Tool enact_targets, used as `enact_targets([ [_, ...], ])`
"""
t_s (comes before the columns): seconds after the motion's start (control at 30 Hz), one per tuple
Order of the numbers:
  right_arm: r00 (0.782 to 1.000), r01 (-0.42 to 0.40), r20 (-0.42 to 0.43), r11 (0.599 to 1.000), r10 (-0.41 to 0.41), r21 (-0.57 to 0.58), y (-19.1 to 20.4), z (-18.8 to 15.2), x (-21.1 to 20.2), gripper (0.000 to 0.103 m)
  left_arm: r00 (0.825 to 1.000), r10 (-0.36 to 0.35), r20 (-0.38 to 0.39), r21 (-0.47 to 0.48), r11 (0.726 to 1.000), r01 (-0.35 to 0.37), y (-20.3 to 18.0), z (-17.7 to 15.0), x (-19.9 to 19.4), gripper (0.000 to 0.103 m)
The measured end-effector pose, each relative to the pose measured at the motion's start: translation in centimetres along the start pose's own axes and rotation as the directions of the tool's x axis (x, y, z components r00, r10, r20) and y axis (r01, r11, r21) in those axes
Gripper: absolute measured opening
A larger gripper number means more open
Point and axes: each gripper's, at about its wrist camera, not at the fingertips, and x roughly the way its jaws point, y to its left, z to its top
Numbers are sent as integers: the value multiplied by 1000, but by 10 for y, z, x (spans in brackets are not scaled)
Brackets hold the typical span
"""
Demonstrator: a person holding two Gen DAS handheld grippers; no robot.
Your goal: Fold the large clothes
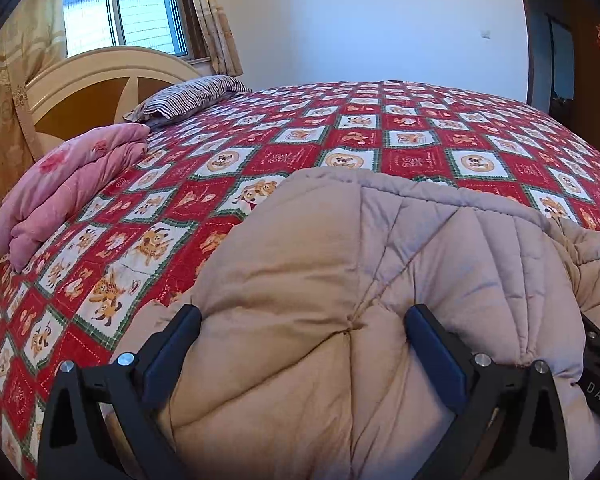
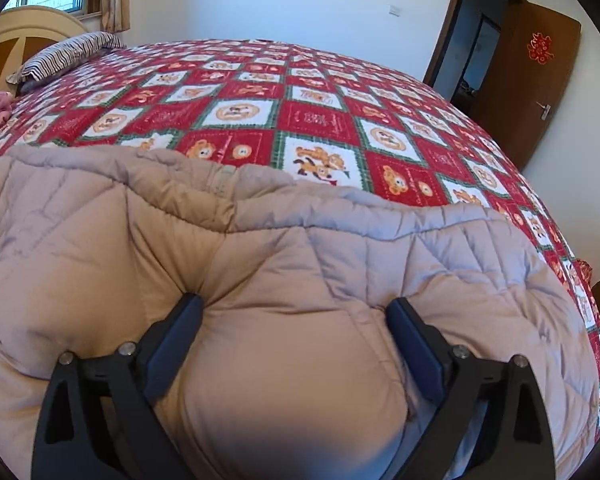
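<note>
Left wrist view: left gripper point(image 1: 302, 326) spread wide, both black fingers point(image 1: 434, 342) sunk into puffy beige quilted coat point(image 1: 308, 264); bulge of padding sits between them, firm grip or mere pressing cannot tell. Coat lies on red-and-white cartoon-check bedspread point(image 1: 284, 156). Folded pink quilt point(image 1: 68, 184) at 10 o'clock, striped pillow point(image 1: 188, 98) beyond.

Right wrist view: right gripper point(image 2: 294, 314) near full spread, fingers point(image 2: 414, 338) straddling coat point(image 2: 300, 264) bulge, no squeeze seen. Brown door point(image 2: 540, 80) at 2 o'clock.

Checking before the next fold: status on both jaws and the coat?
Left gripper, right gripper: jaws wide, padded fabric bulging between them, grip unclear. Beige quilted coat bunched on the patterned bedspread. Pink folded quilt far left, clear.
</note>
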Motion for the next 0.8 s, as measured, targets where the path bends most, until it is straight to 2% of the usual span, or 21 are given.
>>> enact_targets([
  [0.17, 1000, 0, -16, 1000, 0, -7, 1, 1, 3, 98, 999, 9, -43, 27, 1000, -8, -1, 5, -2, 102],
  [0.23, 1000, -5, -28, 1000, 5, -13, 0, 2, -1, 97, 998, -9, -64, 1, 1000, 9, 11, 7, -24, 102],
  [0.3, 1000, -2, -24, 1000, 1, -28, -1, 1, -13, 94, 1000, -20, 17, 10, 1000, 20, 23, -1, -63, 102],
  [0.4, 998, -25, 57, 998, 28, -54, -4, -16, -59, 93, 998, -1, 60, 16, 1000, 0, 41, -26, -89, 102],
  [0.47, 997, 20, 80, 997, -14, -74, -3, -38, -79, 95, 1000, -4, 22, -5, 1000, 4, 49, -41, -81, 102],
  [0.53, 999, 9, 37, 998, -7, -61, 0, -58, -73, 95, 998, 43, -52, 1, 999, -43, 47, -57, -61, 102],
  [0.6, 998, 23, 63, 998, -19, -65, 3, -70, -67, 95, 999, 44, -6, -4, 999, -44, 46, -67, -60, 102],
  [0.8, 998, 11, 57, 996, -6, -84, 6, -66, -58, 98, 997, 63, -34, 5, 998, -62, 47, -63, -65, 102],
])
